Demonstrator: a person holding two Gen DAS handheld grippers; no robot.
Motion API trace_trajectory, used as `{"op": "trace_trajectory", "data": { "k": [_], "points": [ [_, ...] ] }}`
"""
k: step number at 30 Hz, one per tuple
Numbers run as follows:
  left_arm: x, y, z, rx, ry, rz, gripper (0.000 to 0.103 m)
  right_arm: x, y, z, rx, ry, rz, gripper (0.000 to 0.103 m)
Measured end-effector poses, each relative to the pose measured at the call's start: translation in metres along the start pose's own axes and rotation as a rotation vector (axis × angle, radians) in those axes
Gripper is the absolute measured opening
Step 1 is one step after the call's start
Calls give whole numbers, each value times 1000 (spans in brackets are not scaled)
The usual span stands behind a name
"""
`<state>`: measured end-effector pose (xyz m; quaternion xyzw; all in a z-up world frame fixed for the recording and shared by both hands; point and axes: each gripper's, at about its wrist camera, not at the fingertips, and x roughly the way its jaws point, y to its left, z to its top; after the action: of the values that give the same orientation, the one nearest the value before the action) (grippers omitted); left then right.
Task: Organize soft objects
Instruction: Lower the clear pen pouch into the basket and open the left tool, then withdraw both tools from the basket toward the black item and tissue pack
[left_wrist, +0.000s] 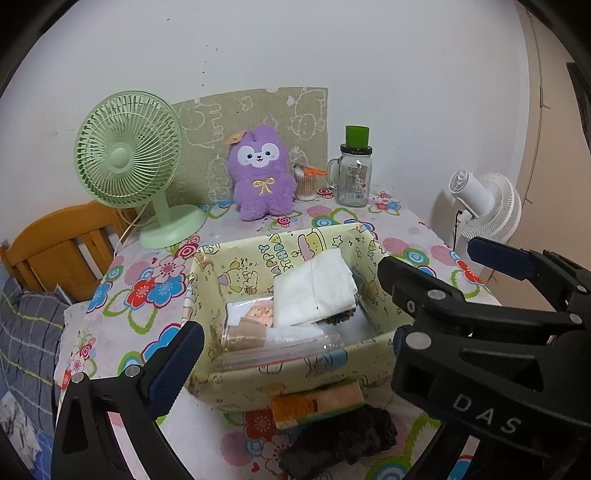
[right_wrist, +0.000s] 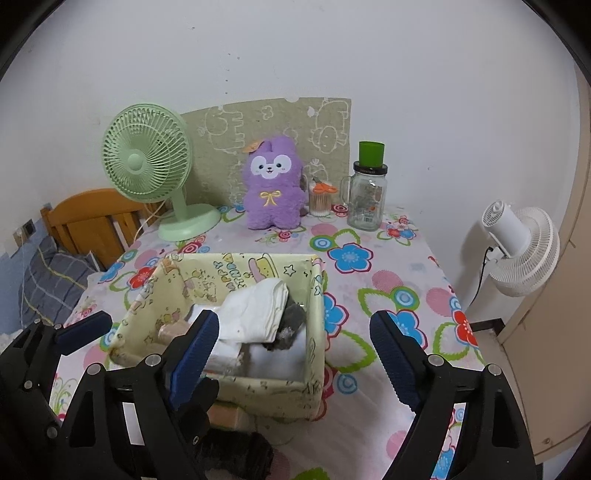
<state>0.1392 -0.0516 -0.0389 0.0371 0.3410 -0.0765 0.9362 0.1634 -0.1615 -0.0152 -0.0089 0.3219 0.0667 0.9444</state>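
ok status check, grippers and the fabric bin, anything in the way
Left gripper and right gripper open, empty. Fabric bin part filled. Sponge and dark cloth still outside, nothing blocking.

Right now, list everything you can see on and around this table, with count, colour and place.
fan: 1, green, table's back left
plush: 1, purple, back centre
swab tub: 1, clear, right of plush
jar: 1, clear glass with green cap, back right
box: 1, pale yellow fabric, table centre
white cloth: 1, folded, inside box
zip bags: clear, count unclear, inside box
sponge: 1, orange and yellow, front of box
dark cloth: 1, black, front of sponge
white fan: 1, right of table
chair: 1, wooden, left
left hand-held gripper: open, over box
right hand-held gripper: open, over box
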Motion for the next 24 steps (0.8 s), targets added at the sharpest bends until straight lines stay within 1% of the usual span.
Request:
{"op": "trace_trajectory", "data": {
  "k": [3,8,24],
  "points": [
    [-7,-1,-4,-2,-8,0,103,-7,2,-4,-4,-5,1,87],
    [-18,-3,-11,-10,-17,0,103,-20,4,-9,-10,-18,-2,96],
    [-43,-10,-29,-17,-35,-11,103,-47,7,-30,-20,-21,-34,97]
  ]
}}
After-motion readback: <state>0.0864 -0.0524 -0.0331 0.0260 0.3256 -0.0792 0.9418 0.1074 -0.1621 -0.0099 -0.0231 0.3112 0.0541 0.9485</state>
